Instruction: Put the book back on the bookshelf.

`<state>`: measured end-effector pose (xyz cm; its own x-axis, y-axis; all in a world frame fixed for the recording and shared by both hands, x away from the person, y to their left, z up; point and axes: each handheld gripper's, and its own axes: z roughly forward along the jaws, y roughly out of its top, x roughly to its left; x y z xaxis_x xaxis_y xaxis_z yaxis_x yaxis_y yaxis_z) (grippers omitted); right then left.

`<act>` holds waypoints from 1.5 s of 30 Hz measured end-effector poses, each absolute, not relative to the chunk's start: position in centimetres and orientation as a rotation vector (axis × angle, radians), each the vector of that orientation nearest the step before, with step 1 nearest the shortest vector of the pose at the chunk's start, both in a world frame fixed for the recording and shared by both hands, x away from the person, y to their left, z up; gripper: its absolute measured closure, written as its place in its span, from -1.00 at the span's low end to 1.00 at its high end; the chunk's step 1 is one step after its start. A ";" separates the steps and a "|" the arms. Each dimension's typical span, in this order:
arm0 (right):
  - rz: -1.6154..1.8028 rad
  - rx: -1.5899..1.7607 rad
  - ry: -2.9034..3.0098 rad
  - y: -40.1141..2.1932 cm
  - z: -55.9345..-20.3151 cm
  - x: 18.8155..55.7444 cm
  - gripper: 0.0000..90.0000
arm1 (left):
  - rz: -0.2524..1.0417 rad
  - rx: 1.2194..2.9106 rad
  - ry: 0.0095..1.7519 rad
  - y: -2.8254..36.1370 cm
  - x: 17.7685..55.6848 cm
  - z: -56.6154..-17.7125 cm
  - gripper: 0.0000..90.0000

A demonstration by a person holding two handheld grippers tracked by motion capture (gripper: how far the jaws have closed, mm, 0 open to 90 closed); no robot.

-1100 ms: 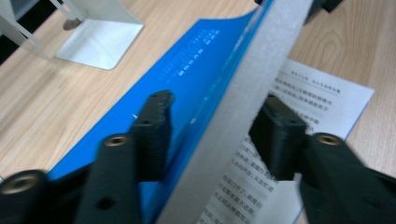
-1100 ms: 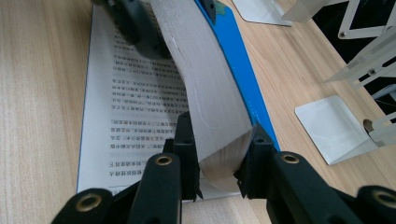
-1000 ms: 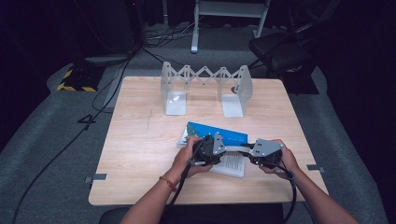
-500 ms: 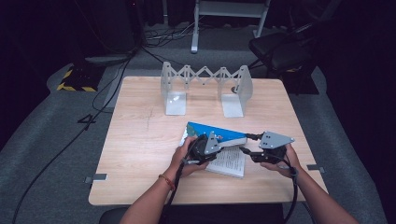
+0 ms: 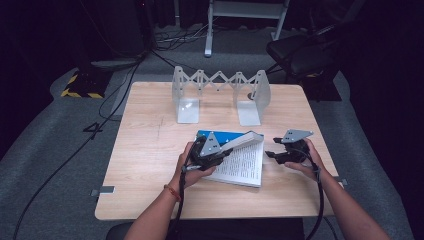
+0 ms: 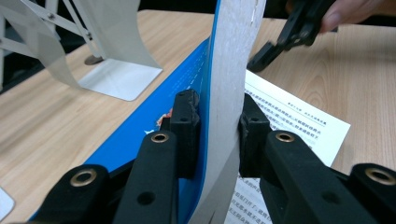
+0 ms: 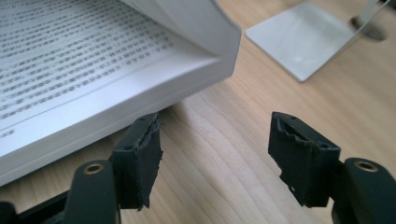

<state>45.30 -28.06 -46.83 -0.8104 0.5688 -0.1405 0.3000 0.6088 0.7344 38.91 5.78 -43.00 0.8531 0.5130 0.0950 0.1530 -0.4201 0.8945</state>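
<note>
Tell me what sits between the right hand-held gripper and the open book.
Nothing: in the high view a short strip of bare table separates the right hand-held gripper from the book. The right gripper view shows bare wood between its open jaws, the book's page edge beside them.

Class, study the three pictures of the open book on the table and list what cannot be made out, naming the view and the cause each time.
- Printed text on the book: too small in the high view, blurred in the right gripper view.
- Front of the blue cover: partly covered by the left gripper, whose jaws clamp it.
- The book's far pages: cut off by the right gripper view's top edge.
- Floor beyond the table: too dark.
</note>
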 end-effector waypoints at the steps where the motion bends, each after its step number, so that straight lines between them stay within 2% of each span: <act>1: 1.024 0.699 2.480 -27.9 -47.2 45.6 -0.21 | 0.436 1.983 0.489 5.9 38.9 -43.0 0.64; 6: 1.085 0.712 2.523 -27.2 -48.7 46.5 -0.28 | 0.417 1.967 0.490 6.6 39.0 -42.8 0.64; 9: 1.203 0.725 2.527 -27.2 -48.5 46.5 -0.24 | 0.408 1.960 0.491 6.8 39.0 -42.8 0.64; 11: 1.248 0.713 2.496 -27.1 -48.2 46.3 -0.18 | 0.396 1.942 0.500 7.1 39.1 -42.7 0.63; 13: 1.406 0.722 2.434 -27.4 -47.9 45.8 0.07 | 0.368 1.933 0.496 7.4 39.2 -42.5 0.63; 17: 1.489 0.705 2.361 -27.2 -46.7 44.9 0.11 | 0.321 1.893 0.499 8.2 39.2 -42.1 0.63; 24: 1.604 0.629 2.273 -26.3 -43.1 44.1 0.13 | 0.292 1.850 0.489 8.3 39.1 -41.6 0.63; 36: 1.606 0.629 2.188 -26.7 -40.4 43.8 0.15 | 0.256 1.809 0.451 6.5 38.4 -41.2 0.65; 45: 1.616 0.602 2.171 -25.5 -39.4 43.1 0.22 | 0.236 1.838 0.434 7.4 37.5 -41.2 0.62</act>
<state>43.14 -25.45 -39.36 -0.8415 0.5389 -0.0381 0.1181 0.2524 0.9604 37.51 7.44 -41.16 0.9105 0.4095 -0.0567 0.1749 -0.2572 0.9504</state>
